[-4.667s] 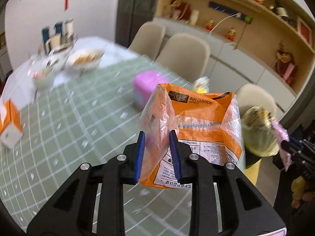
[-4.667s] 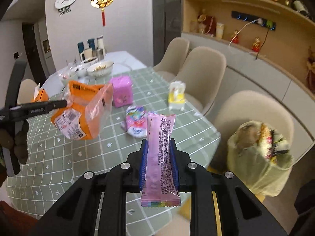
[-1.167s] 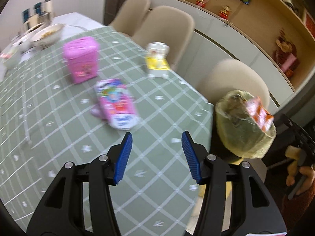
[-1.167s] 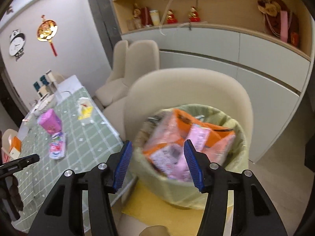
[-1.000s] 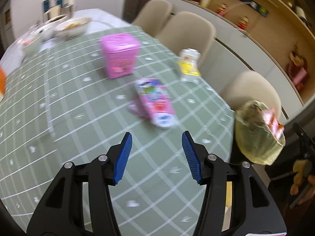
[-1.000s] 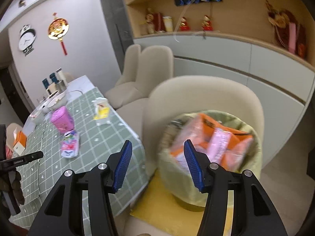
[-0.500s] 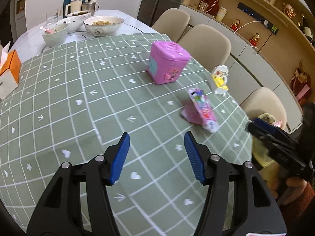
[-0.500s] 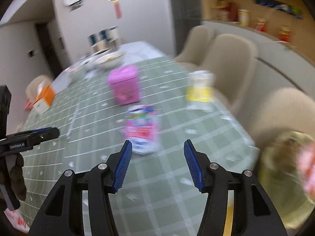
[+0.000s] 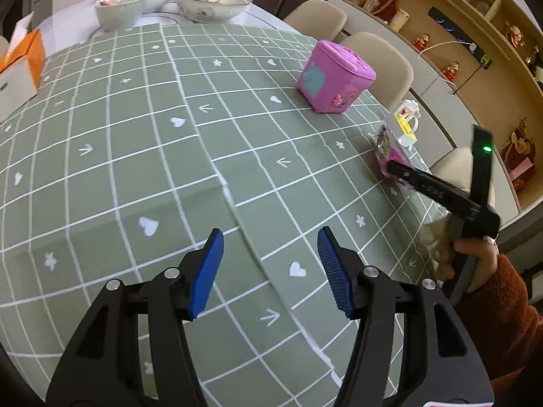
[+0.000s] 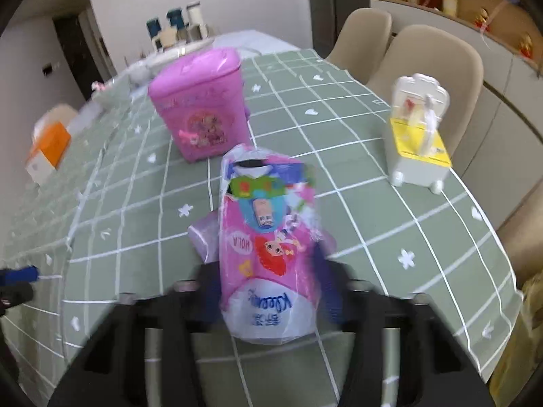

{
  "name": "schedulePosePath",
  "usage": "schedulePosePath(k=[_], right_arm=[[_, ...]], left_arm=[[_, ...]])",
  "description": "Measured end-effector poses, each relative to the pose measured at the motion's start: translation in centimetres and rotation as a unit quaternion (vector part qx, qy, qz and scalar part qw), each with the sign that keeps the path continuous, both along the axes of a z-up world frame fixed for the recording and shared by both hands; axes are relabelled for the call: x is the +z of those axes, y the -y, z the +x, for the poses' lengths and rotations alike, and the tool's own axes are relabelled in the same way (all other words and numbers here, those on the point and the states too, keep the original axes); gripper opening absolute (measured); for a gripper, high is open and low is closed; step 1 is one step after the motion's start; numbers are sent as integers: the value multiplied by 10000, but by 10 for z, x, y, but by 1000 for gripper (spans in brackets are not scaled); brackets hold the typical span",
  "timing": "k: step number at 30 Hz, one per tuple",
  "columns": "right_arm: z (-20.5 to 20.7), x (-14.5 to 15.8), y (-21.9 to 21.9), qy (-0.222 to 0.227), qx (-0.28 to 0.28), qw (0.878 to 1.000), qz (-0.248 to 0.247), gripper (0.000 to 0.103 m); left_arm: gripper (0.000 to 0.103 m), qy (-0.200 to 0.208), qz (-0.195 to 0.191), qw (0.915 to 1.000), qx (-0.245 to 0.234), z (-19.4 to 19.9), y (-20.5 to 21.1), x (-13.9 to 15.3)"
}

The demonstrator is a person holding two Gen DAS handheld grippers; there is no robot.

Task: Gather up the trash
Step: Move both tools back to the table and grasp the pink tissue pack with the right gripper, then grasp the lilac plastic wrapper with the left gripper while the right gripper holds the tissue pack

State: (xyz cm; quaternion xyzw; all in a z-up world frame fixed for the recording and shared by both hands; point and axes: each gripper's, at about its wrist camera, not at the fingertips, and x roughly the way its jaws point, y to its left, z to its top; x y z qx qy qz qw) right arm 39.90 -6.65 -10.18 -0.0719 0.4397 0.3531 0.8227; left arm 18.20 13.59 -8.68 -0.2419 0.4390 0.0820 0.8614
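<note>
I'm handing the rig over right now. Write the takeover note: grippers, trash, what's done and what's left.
Right gripper: jaws have just been closing around the pink Kleenex tissue pack on the green tablecloth; blur hides whether the pads press yet.
Left gripper: open, empty, over bare cloth.
Done: orange bag and pink wrapper already binned.
Left: secure the pack and carry it to the trash bin off the table's right end, barely in view now. The pink toy box and yellow-white toy stand upright and do not look like trash.
</note>
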Motion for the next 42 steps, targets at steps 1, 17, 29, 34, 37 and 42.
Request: schedulePosePath(k=[1,17,29,34,37,42], right_arm=[[-5,7,9,41,-78,9999,73,18],[-54,33,130,422,-1356,9895,-276,10],[-75,17,162,72,-1556,9878,22,10],[-76,18,165,43,-1576,9874,104,10],[-76,19,162,37,-1528,9882,141,10],[-82,18,143,-40,-1280,9916,178,10]], left_arm=[[55,19,-15,10000,-58,4,1,0],[54,481,417,9746,-2149,142,98,-4],[28,72,1216,9442,-3060,229,139,-32],[3,-104,1308,9415,-3103,211,155,-31],[2,-147,1255,9480,-2921,189,157,-28],[2,-156,1196,9567,-2648,156,148,-21]])
